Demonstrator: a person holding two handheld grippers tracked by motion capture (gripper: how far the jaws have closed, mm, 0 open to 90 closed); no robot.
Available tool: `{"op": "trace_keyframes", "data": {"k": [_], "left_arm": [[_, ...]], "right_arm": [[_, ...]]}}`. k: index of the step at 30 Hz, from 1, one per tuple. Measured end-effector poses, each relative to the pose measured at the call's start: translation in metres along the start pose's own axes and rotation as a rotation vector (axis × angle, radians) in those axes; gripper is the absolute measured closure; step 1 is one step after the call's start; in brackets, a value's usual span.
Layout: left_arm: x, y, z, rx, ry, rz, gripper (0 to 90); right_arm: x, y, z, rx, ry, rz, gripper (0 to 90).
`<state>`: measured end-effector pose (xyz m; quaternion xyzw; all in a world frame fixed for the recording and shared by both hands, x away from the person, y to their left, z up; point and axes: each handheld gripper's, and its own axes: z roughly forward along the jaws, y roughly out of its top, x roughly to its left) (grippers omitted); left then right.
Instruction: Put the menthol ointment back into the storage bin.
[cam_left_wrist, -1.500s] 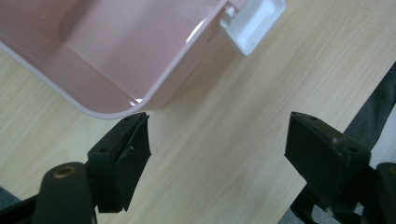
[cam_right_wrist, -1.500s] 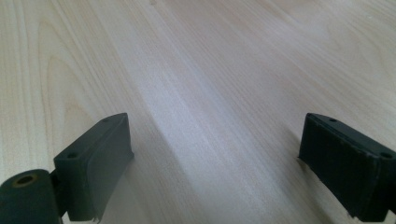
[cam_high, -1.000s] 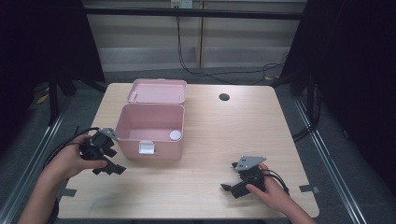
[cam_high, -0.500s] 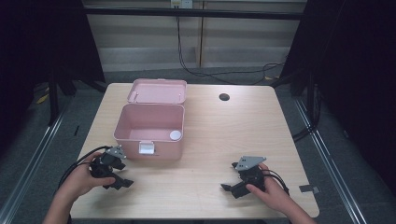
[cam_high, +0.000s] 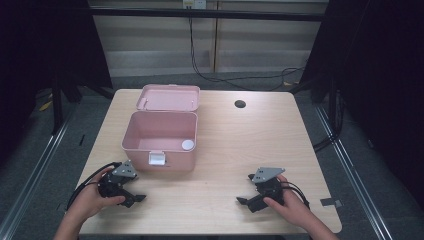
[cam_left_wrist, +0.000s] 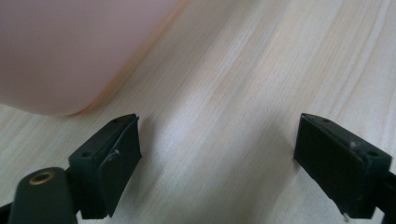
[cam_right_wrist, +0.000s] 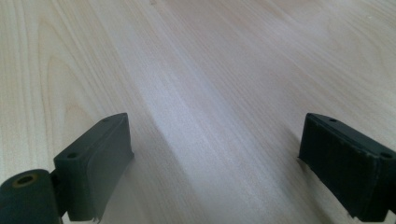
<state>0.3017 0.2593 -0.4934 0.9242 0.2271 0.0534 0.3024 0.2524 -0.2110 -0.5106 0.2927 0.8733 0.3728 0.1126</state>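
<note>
A pink box (cam_high: 135, 131) stands open on the left half of the wooden table (cam_high: 240, 150), its lid (cam_high: 169, 97) laid back behind it. A small white round thing (cam_high: 187, 145) lies inside, and a white latch (cam_high: 157, 159) hangs on the front wall. My left gripper (cam_high: 134, 197) rests low on the table just in front of the box's left corner. Its jaws have just been opening, and nothing is between them. In the left gripper view the box wall (cam_left_wrist: 70, 51) fills the upper left beyond the left gripper (cam_left_wrist: 217, 163). My right gripper (cam_high: 245, 202) sits open on the table at front right, over bare wood in its own view (cam_right_wrist: 219, 168).
A small dark round hole (cam_high: 240, 104) sits near the table's far edge, right of the lid. Cables run along the floor behind the table. Bare wood lies between the two grippers and across the right half.
My left hand has come down and toward the front edge, from beside the box's left wall to the tabletop. The right hand has stayed still.
</note>
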Motion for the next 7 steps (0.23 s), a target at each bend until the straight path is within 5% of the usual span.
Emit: {"op": "trace_keyframes", "data": {"k": [7], "left_arm": [[-0.0001, -0.0022, 0.0002, -0.018, 0.001, 0.0, 12.8]], "right_arm": [[0.0, 0.0, 0.0, 0.0, 0.0, 0.0, 8.8]]}}
